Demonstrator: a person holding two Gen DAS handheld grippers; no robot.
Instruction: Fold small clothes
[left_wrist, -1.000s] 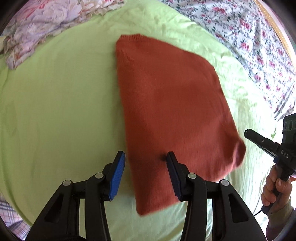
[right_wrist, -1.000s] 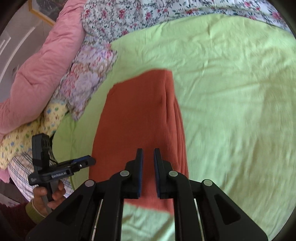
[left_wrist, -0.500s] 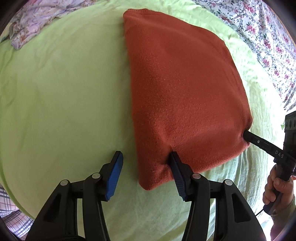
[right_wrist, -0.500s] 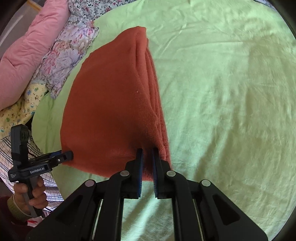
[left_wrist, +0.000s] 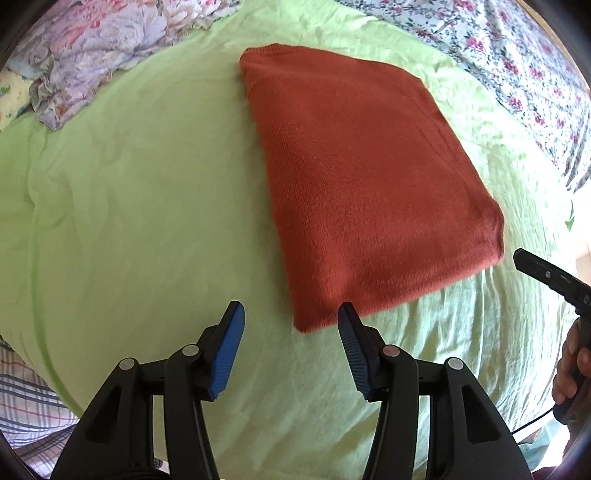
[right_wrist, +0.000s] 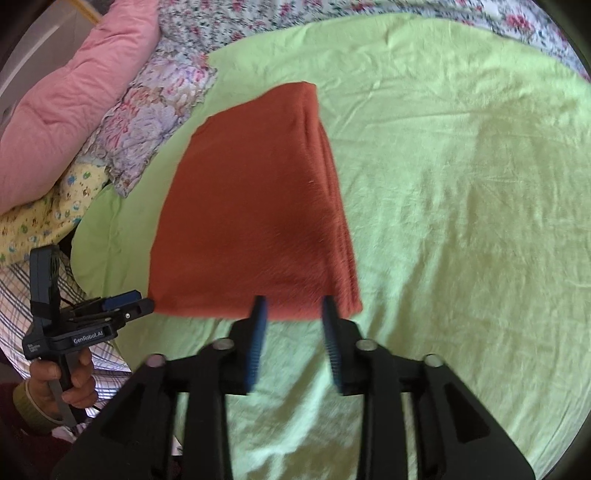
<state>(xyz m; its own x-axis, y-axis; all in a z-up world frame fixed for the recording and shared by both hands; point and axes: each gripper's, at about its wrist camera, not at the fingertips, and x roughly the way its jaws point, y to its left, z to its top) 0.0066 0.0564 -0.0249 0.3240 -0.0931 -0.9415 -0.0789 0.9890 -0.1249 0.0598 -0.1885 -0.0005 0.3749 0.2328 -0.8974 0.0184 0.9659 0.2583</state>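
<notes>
**Sweater folded on the green sheet, both grippers clear of it**

Sweater (left_wrist: 365, 192), rust-orange knit, lies folded into a thick, roughly rectangular packet on a light green sheet (left_wrist: 129, 206). In the left wrist view it fills the centre and runs from about 12 o'clock down toward 4 o'clock; its near corner comes down between the tips of the left gripper (left_wrist: 291, 317), but the cloth lies flat on the sheet beneath them. That gripper's blue-padded fingers (left_wrist: 227, 350) stand spread with nothing clamped.

In the right wrist view the packet sits at the centre, its stacked fold edges showing along the 3 o'clock side. The right gripper (right_wrist: 293, 306) hangs at 6 o'clock just over the near hem; its jaws are opening, and the pads do not press on the knit.

The left gripper shows again at 8 o'clock of the right view, held in a hand (right_wrist: 55, 384), with "GenRobot.AI" printed in white on its side. A smaller label beside it is too small to read.

Beyond the sheet, a ruffled floral cloth (right_wrist: 147, 122) lies at 10 o'clock, a pink quilt (right_wrist: 62, 107) past it, and a small-flowered bedspread (left_wrist: 517, 74) at 1 o'clock of the left view.
</notes>
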